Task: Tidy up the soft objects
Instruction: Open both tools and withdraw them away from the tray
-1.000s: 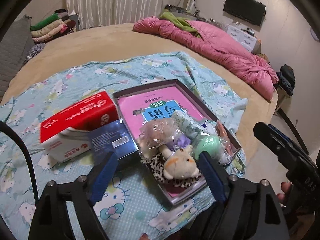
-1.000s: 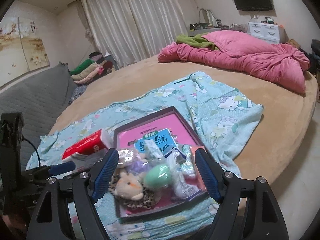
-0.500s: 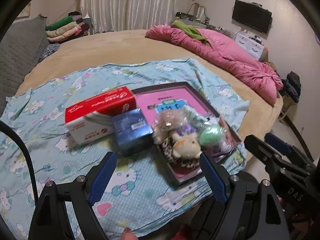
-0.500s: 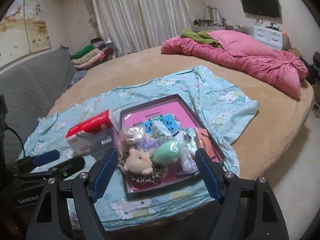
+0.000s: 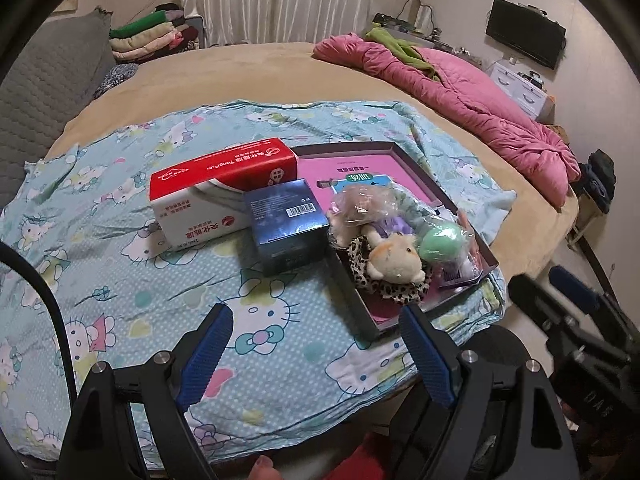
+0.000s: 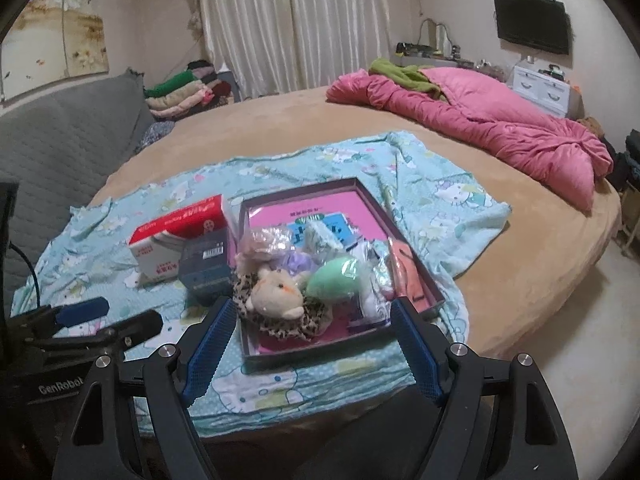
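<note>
A shallow dark tray with a pink lining lies on a blue cartoon-cat sheet at the near edge of a round bed. In its near end sit a cream plush animal on leopard-print fabric, a green soft egg and plastic-wrapped soft items. My left gripper hovers open over the sheet, short of the tray. My right gripper stands open at the tray's near edge, holding nothing.
A red-and-white tissue box and a dark blue box stand left of the tray. A pink quilt lies at the bed's far right, folded clothes at the back left. The bed edge drops off right of the tray.
Both grippers have drawn back from the tray, so the objects look smaller and farther. The left view has swung to show more sheet in front. Nothing was grasped.
</note>
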The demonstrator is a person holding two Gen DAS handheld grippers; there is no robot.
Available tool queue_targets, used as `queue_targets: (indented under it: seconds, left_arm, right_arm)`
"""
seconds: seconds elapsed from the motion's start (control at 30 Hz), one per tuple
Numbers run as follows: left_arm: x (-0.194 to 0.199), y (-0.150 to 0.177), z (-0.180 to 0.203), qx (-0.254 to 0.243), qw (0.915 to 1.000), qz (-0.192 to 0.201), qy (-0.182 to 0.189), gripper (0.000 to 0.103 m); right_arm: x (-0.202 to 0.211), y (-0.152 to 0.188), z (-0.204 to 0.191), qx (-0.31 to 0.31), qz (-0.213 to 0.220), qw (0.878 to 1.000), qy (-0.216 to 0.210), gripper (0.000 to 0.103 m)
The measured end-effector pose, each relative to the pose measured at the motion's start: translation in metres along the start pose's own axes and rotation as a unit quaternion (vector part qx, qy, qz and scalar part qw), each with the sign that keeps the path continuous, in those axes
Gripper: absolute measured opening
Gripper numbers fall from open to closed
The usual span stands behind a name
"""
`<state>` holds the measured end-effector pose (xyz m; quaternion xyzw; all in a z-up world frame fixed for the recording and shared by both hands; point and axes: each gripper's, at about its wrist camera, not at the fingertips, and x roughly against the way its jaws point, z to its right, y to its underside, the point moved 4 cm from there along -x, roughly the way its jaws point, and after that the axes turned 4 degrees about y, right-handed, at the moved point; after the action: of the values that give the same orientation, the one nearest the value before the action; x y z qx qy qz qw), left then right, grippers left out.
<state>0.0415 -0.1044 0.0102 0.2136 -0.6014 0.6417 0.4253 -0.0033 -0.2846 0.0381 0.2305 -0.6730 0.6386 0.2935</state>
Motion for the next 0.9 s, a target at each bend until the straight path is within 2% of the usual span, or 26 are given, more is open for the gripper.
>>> queue_targets:
  seconds: [0.9]
  left_arm:
    - [-0.007, 0.004, 0.001, -0.004, 0.9998, -0.015, -0.012, 0.085]
  right_arm:
    - [-0.012, 0.009, 0.004, -0.016, -0.025, 1.0, -0.004, 0.08]
